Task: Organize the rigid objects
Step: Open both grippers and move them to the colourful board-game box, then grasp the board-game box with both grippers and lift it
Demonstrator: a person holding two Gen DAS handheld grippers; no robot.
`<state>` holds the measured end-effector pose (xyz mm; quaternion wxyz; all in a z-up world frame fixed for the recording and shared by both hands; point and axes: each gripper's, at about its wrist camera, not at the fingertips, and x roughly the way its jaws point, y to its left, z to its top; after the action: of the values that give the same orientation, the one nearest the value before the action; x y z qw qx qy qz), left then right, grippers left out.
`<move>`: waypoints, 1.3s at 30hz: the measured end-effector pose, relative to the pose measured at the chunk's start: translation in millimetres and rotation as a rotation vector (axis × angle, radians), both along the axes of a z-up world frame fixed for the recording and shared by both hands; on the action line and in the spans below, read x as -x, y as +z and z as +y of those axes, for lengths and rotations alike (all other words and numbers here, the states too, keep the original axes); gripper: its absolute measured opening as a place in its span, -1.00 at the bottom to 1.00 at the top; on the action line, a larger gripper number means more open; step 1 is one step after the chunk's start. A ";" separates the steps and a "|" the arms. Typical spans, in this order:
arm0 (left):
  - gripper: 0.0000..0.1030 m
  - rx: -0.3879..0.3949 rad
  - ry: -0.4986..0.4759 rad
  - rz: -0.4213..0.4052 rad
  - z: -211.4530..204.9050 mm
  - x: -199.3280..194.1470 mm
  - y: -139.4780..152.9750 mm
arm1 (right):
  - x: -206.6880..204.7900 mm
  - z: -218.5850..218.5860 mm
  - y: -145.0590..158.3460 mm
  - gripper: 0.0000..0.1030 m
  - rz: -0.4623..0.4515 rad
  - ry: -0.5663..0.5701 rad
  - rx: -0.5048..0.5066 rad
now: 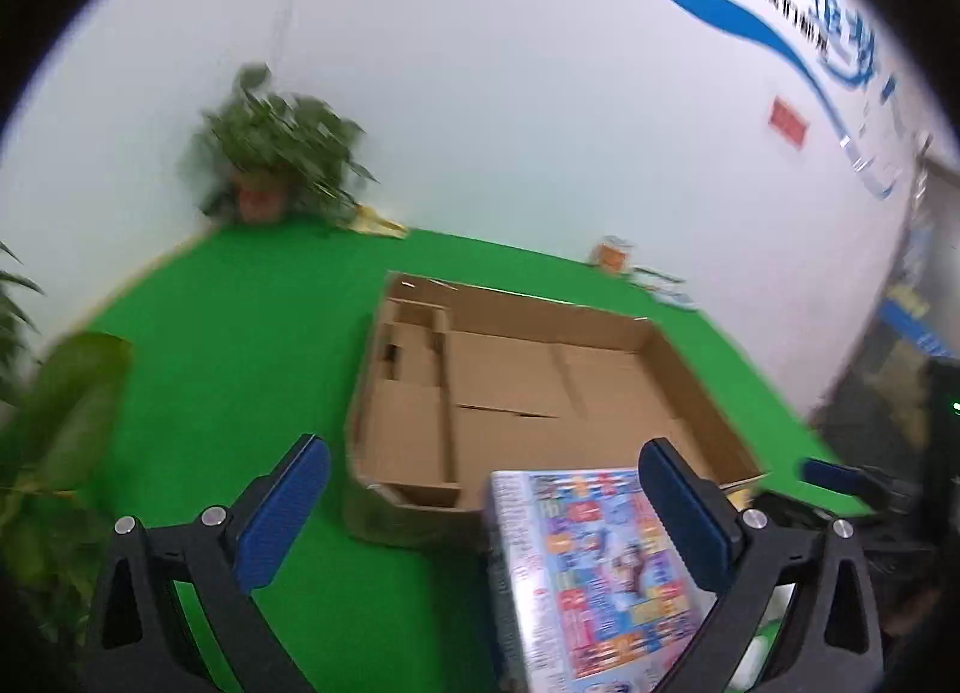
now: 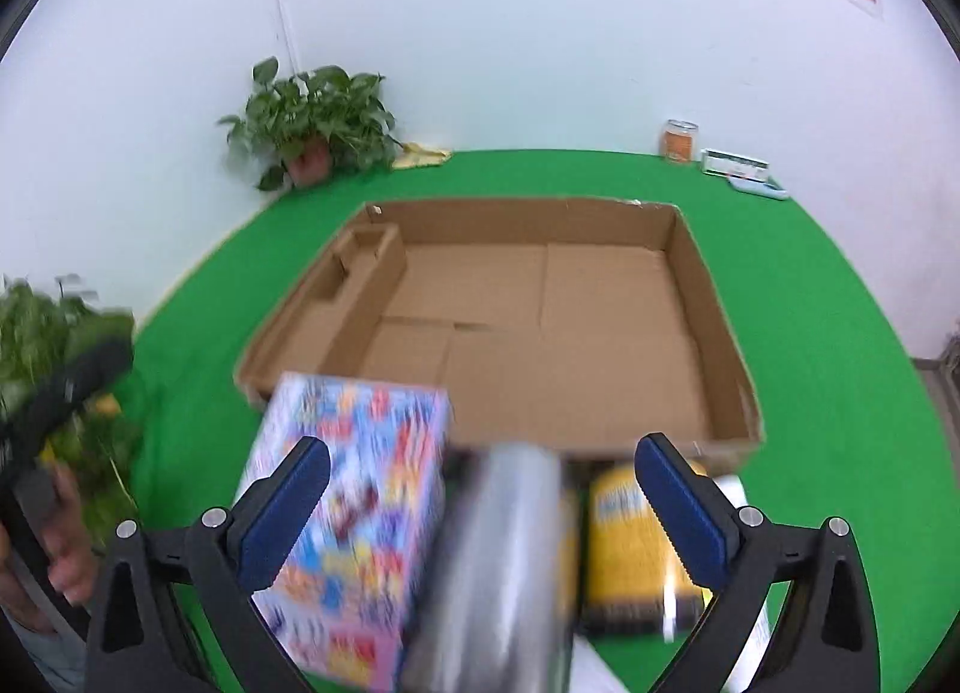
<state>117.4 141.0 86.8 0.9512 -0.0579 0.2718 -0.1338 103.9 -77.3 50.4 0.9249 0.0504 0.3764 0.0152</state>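
My left gripper (image 1: 480, 504) is spread wide and released, nothing pressed between its blue pads; the colourful box (image 1: 600, 567) lies below it toward its right finger, on the green desk (image 1: 240, 345), just before the near wall of the tray (image 1: 708, 393). In the left view the box's long axis runs from the tray's near edge back toward me, its printed face up. My right gripper (image 2: 483, 507) is equally wide and released. Under it I see the same colourful box (image 2: 360, 489) by its left finger, standing tilted, a corner toward the tray. Next to it a grey cylinder (image 2: 510, 561), badly blurred, has its long axis running away from me toward the tray; whether it touches the box I cannot tell. To its right is a yellow box (image 2: 636, 549) with its long axis also pointing at the tray, partly behind my right finger. All three sit on the near side of the tray, outside it. The tray (image 2: 690, 273) is a shallow open cardboard one with a narrow partitioned strip along its left side; both the large compartment and the strip hold only bare cardboard. At the far desk edge stand a potted plant (image 2: 312, 117), an orange jar (image 2: 681, 140) and a small flat box (image 2: 735, 162).
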 end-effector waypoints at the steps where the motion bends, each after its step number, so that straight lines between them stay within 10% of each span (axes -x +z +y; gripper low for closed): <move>1: 0.99 -0.049 0.025 -0.026 -4.3 7.4 2.0 | 7.5 0.7 -2.5 0.99 0.003 -0.012 -0.010; 39: 0.96 0.059 -0.220 0.386 -15.2 -19.8 -62.6 | 13.4 52.8 -57.3 0.99 0.161 0.241 -0.075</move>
<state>137.2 125.8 24.2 0.8590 -0.0801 0.4497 -0.2312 90.5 -24.5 -6.9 0.8808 0.0407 0.4518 0.1360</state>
